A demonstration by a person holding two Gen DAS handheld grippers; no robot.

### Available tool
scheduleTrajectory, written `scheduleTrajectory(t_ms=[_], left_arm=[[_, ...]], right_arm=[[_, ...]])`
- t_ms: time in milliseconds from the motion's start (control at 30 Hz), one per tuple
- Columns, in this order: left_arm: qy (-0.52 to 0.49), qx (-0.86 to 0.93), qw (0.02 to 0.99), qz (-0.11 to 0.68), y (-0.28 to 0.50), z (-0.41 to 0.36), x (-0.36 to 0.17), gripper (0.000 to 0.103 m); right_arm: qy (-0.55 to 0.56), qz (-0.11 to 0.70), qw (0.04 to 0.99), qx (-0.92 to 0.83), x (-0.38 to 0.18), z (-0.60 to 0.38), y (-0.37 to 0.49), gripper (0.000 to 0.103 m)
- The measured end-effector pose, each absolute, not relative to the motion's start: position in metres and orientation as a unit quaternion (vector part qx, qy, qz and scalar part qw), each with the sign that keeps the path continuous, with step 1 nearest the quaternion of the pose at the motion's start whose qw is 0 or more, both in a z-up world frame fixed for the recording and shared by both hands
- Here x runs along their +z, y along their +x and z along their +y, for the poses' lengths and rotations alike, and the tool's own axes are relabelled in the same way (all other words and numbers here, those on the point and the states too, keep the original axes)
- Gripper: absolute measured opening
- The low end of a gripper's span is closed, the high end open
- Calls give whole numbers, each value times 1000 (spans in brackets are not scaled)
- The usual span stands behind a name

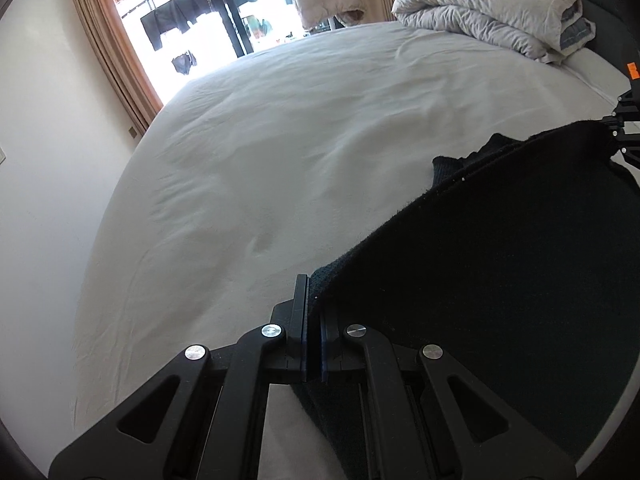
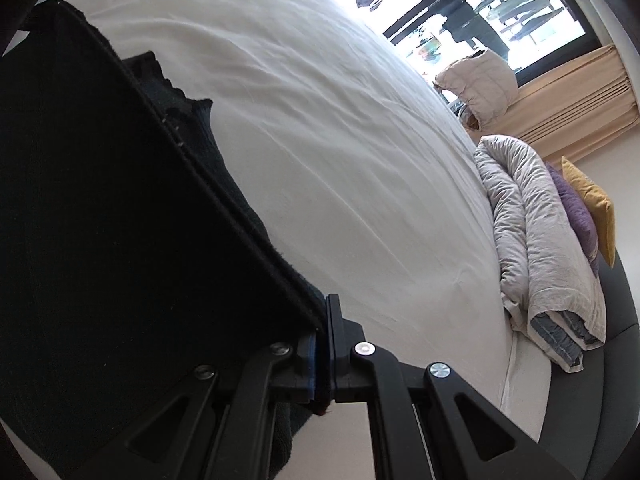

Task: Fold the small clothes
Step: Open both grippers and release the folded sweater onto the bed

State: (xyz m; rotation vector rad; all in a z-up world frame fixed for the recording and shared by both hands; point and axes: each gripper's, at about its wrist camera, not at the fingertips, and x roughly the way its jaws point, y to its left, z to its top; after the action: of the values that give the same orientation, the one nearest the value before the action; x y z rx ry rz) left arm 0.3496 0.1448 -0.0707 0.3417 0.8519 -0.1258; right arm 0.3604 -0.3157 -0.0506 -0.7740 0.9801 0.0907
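Left wrist view: left gripper [image 1: 313, 316] and right gripper [image 2: 323, 344] each pinch the black garment [image 1: 500, 264].

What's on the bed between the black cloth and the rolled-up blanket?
Nothing but bare white sheet lies between the black garment and the folded duvet, seen clearly in the right wrist view.

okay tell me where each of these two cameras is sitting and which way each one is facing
Left wrist view: rides the left hand-held gripper, looking along its fingers across the white-sheeted bed toward the window; the jaws pinch the black knitted garment. The right hand-held gripper shows at the far right.
Right wrist view: rides the right hand-held gripper, rolled sideways, looking over the bed toward the folded grey duvet.
Shared: garment, bed, duvet, window.
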Motion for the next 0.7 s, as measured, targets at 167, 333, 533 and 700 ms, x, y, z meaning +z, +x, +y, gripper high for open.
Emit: scheduleTrajectory(t_ms=[167,333,533,700], left_arm=[[167,-47,888,425,364,140,-100,6],[143,-67,887,434,362,148,-101,9],[169,-8,900,401,365,154,-78,86],[136,62,903,402,371,188,-59,91]], right_arm=[[-339,461,820,13,-68,-324,382,37],[-263,450,853,-21,-47,-360,381,79],[-128,434,889,-63,-18,-412,347,79],[-55,422,901,-82,-2,-442,325,73]])
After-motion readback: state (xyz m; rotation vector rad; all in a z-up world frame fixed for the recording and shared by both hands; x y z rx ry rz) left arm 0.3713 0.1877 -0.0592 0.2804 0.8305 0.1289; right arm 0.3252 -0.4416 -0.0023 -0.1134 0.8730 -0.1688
